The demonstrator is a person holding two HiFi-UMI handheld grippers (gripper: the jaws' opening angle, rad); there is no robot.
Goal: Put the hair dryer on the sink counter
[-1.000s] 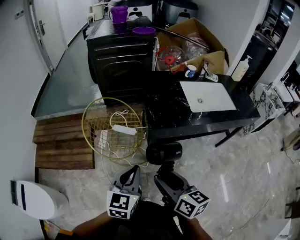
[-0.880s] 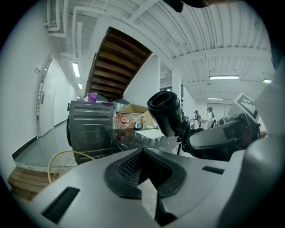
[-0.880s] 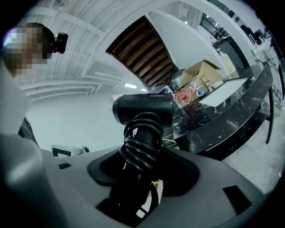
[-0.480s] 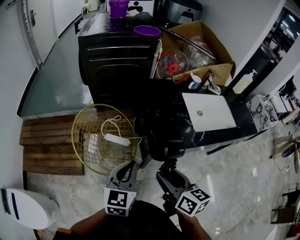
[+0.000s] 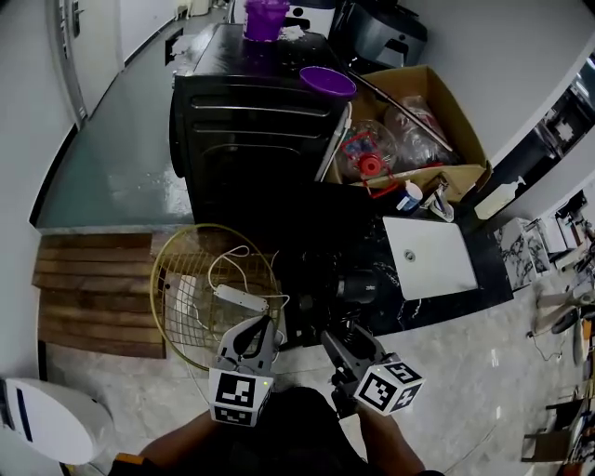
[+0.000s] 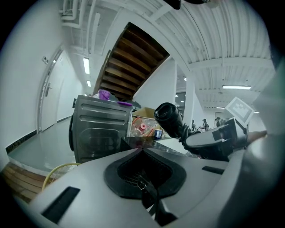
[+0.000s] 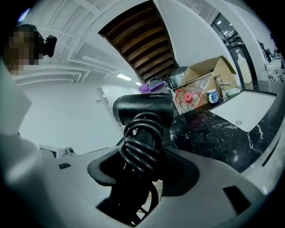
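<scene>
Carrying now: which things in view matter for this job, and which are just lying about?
For the job:
hair dryer, gripped in the right claw
sink counter, with its white basin

Lying about:
wire basket holding a power strip
cardboard box
purple bowl
purple cup
black appliance

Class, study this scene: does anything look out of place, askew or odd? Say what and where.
A white power strip with its cable lies in the gold wire basket on the floor, an odd place for it. The cardboard box beside the sink is crammed with clutter. Nothing looks spilled.
</scene>
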